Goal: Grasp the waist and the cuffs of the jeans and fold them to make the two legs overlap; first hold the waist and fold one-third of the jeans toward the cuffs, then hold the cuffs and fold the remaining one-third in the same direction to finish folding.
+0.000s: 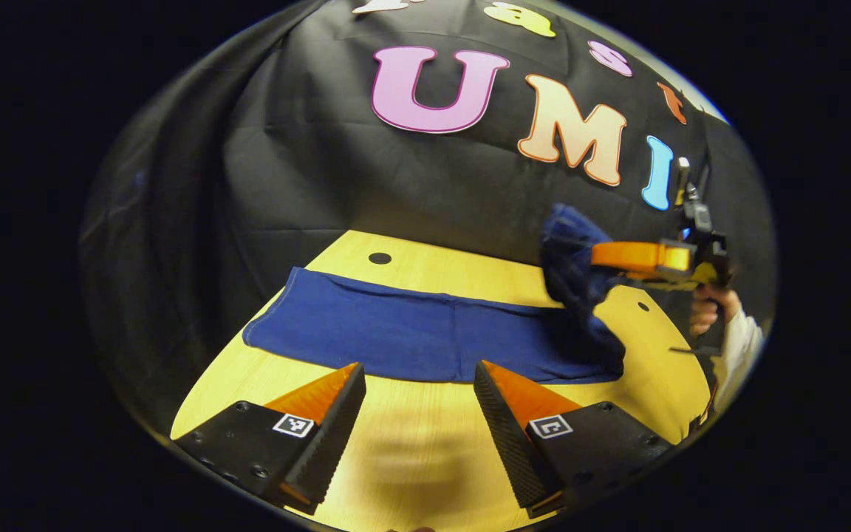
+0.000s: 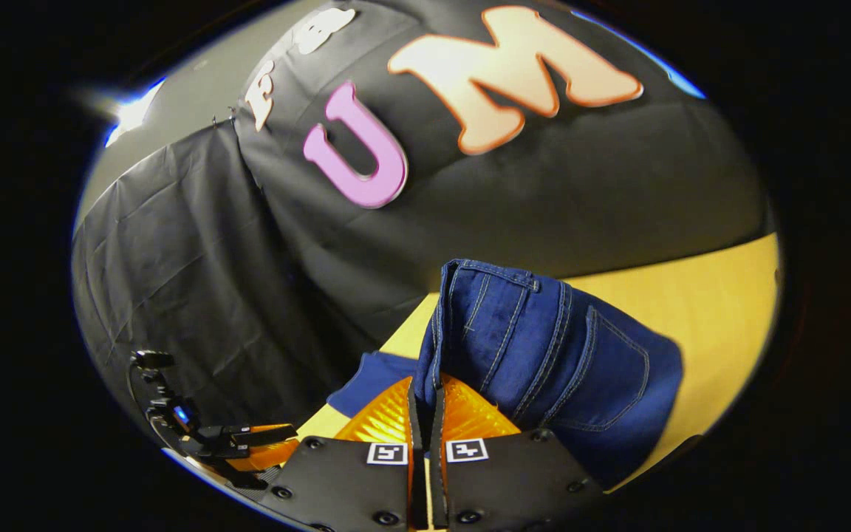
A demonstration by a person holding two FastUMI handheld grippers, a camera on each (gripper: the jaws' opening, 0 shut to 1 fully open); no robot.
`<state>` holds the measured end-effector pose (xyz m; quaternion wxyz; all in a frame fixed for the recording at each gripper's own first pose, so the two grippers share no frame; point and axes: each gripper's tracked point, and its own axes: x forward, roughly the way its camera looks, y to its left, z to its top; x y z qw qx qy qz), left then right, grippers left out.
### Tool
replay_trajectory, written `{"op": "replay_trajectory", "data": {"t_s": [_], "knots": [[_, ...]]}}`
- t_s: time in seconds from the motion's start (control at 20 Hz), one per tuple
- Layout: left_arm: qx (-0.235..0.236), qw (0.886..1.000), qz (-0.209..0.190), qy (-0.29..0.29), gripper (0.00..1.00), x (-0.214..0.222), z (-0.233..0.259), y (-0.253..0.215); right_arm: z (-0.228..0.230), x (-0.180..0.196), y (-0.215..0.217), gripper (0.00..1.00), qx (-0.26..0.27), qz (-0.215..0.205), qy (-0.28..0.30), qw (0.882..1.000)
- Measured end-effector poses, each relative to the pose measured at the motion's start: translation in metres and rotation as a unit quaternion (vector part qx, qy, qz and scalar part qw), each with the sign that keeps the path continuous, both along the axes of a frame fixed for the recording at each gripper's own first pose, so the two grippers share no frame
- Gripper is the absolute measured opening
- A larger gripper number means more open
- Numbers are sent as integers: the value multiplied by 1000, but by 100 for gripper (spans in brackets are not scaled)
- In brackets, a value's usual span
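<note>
The jeans [image 1: 411, 336] are lying lengthwise across the yellow worktop [image 1: 411, 458], legs overlapped. The right gripper [image 2: 425, 414] is pinching the waist [image 2: 499, 310], lifting it above the worktop. The left gripper [image 1: 418, 399] is hovering near the legs' mid-length, fingers spread wide, holding nothing.

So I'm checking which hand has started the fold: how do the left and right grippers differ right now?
The left gripper is open with nothing between its fingers; the right gripper is shut on the jeans at the waist. The left gripper hovers over bare table short of the jeans' near edge, while the right gripper holds the waist end lifted off the table. Both point toward the jeans.
</note>
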<state>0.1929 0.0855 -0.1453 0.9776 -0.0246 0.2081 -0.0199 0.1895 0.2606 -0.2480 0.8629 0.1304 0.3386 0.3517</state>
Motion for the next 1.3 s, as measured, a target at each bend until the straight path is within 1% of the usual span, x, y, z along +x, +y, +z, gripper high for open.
{"op": "replay_trajectory", "data": {"t_s": [0.1,0.15,0.2,0.3,0.4,0.5,0.6,0.65,0.85,1.0,1.1,1.2,1.25,1.3], "knots": [[-2,1000,9,-5,90,-1,3,10,-54,-12,15,4,-50,8,13,999],[-3,1000,14,-7,90,-1,3,16,-71,-17,18,5,-65,10,17,998],[-4,1000,20,-10,89,0,5,23,-80,-19,20,5,-75,10,17,997],[-9,999,30,-14,90,0,5,33,-98,-27,21,5,-91,12,38,995],[-8,999,39,-15,89,3,5,44,-108,-28,18,5,-111,15,39,993],[-2,999,50,-16,89,5,5,60,-107,-24,16,5,-131,11,-10,991],[1,998,60,-19,89,9,6,75,-116,-23,15,5,-172,20,-60,983],[4,998,66,-19,89,12,5,82,-118,-22,12,5,-188,21,-70,980],[-2,997,77,-13,90,26,-6,108,-116,-25,12,5,-194,5,-55,979],[-15,997,81,-6,89,49,-23,124,-117,-25,12,6,-212,6,-63,975],[-22,996,81,-2,90,68,-33,131,-118,-23,14,7,-212,0,-64,975],[-19,997,75,3,90,89,-45,137,-117,-23,14,16,-206,-5,-64,976],[-13,997,72,7,90,95,-51,139,-115,-26,18,28,-195,-1,-59,979],[-7,997,70,9,90,102,-56,142,-110,-33,20,25,-186,2,-53,981]]}}
